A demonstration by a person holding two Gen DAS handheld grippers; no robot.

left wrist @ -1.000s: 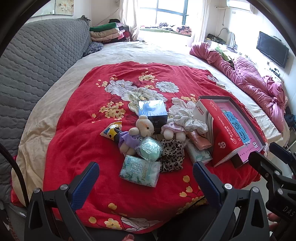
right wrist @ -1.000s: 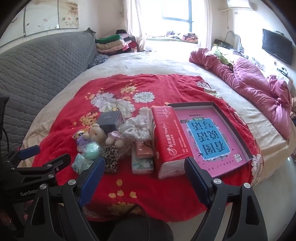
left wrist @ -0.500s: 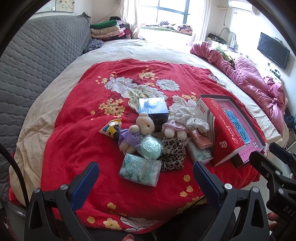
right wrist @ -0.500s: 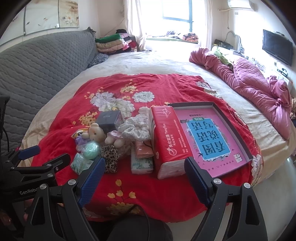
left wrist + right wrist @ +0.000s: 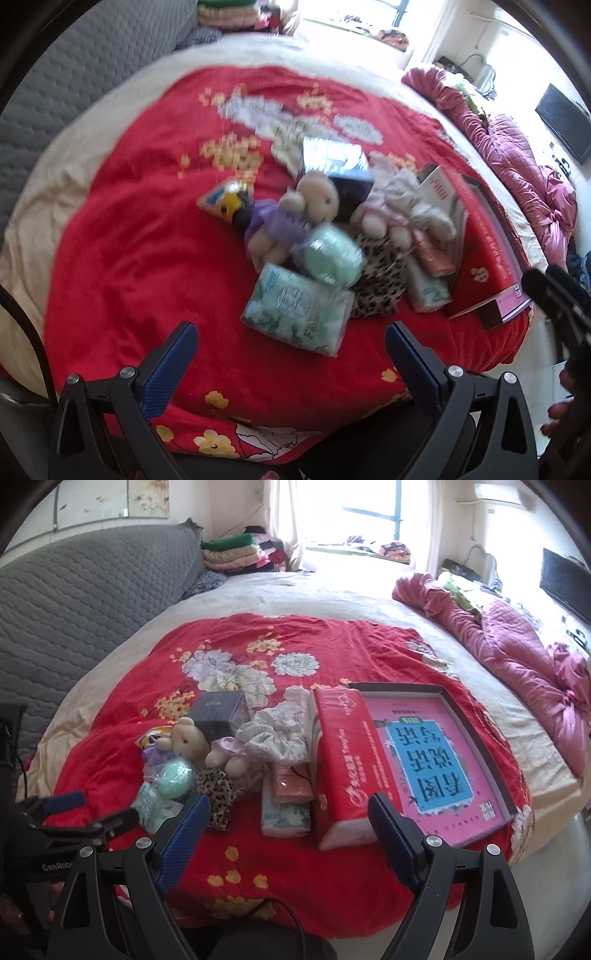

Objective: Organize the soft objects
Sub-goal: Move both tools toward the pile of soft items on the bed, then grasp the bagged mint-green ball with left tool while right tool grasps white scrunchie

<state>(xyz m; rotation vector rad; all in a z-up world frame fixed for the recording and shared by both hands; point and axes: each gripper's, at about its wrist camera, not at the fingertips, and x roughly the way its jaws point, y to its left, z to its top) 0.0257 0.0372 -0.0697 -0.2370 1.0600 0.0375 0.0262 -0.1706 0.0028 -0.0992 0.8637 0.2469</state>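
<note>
A heap of soft things lies on a red flowered blanket (image 5: 122,258): a teddy bear in purple (image 5: 295,214) (image 5: 184,738), a mint green ball (image 5: 332,254) (image 5: 175,779), a floral tissue pack (image 5: 299,310), a leopard-print cloth (image 5: 380,280) (image 5: 218,790), a second plush (image 5: 380,218), a white scrunchie (image 5: 277,734) and small tissue packs (image 5: 286,812). My left gripper (image 5: 288,347) is open and empty, just short of the floral tissue pack. My right gripper (image 5: 288,819) is open and empty, above the blanket's near edge. The left wrist view is blurred.
A long red tissue box (image 5: 347,760) leans on a shallow box with a pink printed sheet (image 5: 436,753) at the right. A dark cube box (image 5: 218,712) stands behind the heap. A grey quilted headboard (image 5: 74,590) is left; a pink quilt (image 5: 517,657) is right.
My left gripper has moved forward and down toward the heap, so the tissue pack and ball look larger. The right gripper has barely moved. Both stay open.
</note>
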